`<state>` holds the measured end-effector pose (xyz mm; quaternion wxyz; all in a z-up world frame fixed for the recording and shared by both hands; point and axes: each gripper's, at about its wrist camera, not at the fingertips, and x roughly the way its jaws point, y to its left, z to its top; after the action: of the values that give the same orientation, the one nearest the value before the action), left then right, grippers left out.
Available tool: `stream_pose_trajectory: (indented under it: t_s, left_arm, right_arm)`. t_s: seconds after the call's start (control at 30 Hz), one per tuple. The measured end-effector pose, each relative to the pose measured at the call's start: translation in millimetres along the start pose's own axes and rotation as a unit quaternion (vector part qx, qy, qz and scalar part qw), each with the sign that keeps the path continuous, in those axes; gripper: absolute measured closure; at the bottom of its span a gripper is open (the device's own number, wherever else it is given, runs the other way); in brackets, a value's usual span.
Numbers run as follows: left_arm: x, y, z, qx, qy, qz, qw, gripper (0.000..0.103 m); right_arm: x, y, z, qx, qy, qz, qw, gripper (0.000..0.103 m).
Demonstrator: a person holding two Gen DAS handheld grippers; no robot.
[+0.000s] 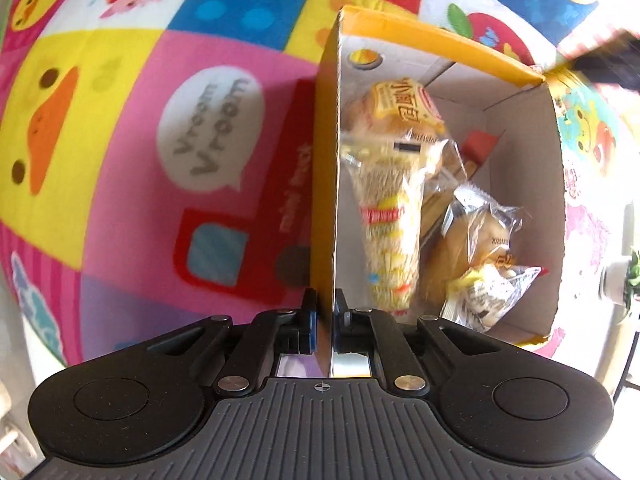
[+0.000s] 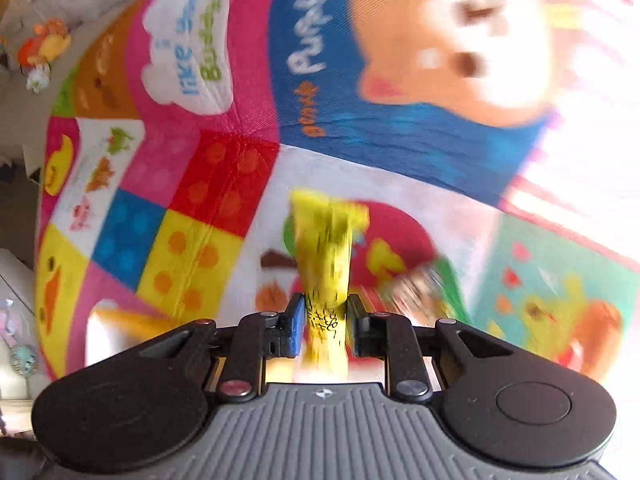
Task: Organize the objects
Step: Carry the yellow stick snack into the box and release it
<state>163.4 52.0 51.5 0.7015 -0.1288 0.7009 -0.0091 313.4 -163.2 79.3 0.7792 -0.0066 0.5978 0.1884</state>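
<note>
A yellow cardboard box (image 1: 520,184) stands open on the colourful play mat (image 1: 120,140). Inside lie a tall noodle-snack packet (image 1: 390,216) and wrapped bread buns (image 1: 476,240). My left gripper (image 1: 325,312) is shut on the box's left wall, one finger inside and one outside. In the right wrist view my right gripper (image 2: 325,316) is shut on a yellow snack packet (image 2: 326,248) with black writing and holds it above the mat (image 2: 208,184). The view is blurred by motion.
A red toy-bus picture on the mat lies left of the box. A small potted plant (image 1: 624,280) stands off the mat at the far right. Small toys (image 2: 40,52) lie beyond the mat's far left edge.
</note>
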Motion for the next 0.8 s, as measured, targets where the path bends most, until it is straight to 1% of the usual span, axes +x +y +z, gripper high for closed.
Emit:
stream_pose_trajectory:
  t_s: [0.13,0.2,0.3,0.47,0.63,0.8]
  left_arm:
    - [2.7,-3.6,12.5,0.029,-0.002,0.003,0.9996,0.094]
    - [3.8,-1.5,16.3,0.031,-0.003,-0.003,0.9995,0.094]
    - [3.2,2.9,16.3,0.027,-0.002,-0.015,0.9995,0.093]
    - [1.3,8.0,17.5,0.041,-0.003,-0.031,0.9987,0.091]
    - [2.1,9.1,17.0,0.067,-0.009,-0.035,0.9971,0.09]
    - [2.0,6.5,17.0,0.087,-0.015,-0.038,0.9953,0.089]
  right_arm:
    - [-54.0,-13.8,-51.3,0.06,-0.012,-0.015,0.998,0.082]
    - [-79.8,-16.8,-78.8,0.097,-0.019,-0.02,0.995,0.082]
    - [-103.8,-11.2,-116.7,0.132,-0.017,-0.026,0.991,0.082]
    - [-122.1,14.8,-166.8,0.154,0.003,-0.049,0.987,0.082]
    - [-126.2,50.3,-201.3,0.173,0.027,-0.046,0.983,0.082]
    - [-126.6,87.3,-227.7,0.159,0.062,-0.027,0.985,0.082]
